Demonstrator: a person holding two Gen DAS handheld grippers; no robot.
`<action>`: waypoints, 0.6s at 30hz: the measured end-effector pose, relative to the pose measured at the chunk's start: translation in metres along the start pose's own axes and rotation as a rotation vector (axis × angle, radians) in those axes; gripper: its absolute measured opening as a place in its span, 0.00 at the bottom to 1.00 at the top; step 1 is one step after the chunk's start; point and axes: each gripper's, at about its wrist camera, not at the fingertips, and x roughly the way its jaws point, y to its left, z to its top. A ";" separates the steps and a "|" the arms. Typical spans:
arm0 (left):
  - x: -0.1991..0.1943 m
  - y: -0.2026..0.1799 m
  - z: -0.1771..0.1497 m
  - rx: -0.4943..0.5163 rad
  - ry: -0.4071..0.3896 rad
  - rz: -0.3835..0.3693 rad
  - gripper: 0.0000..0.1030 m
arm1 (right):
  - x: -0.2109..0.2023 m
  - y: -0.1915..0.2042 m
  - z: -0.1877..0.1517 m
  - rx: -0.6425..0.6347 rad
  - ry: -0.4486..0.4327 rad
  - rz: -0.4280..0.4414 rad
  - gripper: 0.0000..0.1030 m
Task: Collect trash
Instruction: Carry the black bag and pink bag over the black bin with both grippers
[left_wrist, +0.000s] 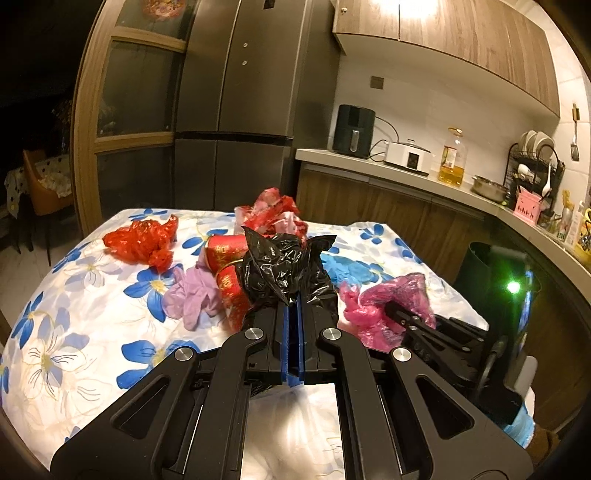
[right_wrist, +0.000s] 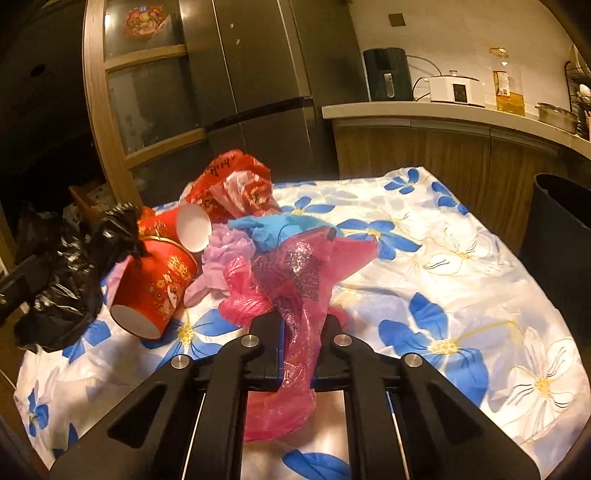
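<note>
- Left gripper has its blue-padded jaws pressed together on a fold of the black trash bag, which bunches up just past the fingertips and hangs over the near side of the table.
- Right gripper is clamped on the pink plastic bag; the film runs down between the jaws and drapes toward the camera. No earlier view is given, so only the grip itself can be told.
- From the left wrist view, that same pink bag sits to the right of the black bag, with the right gripper's fingers buried in it.
- Both bags lie on a table covered by a white cloth with blue flowers.
- Just beyond the black bag lie two red paper cups on their sides, touching each other, one with its white inside facing the right wrist camera.
- A lilac glove lies beside the cups, and a blue glove lies just behind the pink bag.
- Farther back sits a red and white printed bag, and well to the left a crumpled red bag.
- A dark bin stands off the table's right edge.
- Behind everything are a dark fridge and a counter carrying an air fryer and an oil bottle.
</note>
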 end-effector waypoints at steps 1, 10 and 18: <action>0.000 -0.001 0.000 0.003 -0.002 -0.002 0.03 | -0.004 -0.002 0.001 0.004 -0.007 -0.001 0.09; 0.010 -0.036 0.007 0.055 -0.016 -0.047 0.03 | -0.057 -0.031 0.014 0.032 -0.110 -0.047 0.09; 0.022 -0.090 0.019 0.126 -0.040 -0.150 0.03 | -0.093 -0.071 0.025 0.070 -0.182 -0.145 0.09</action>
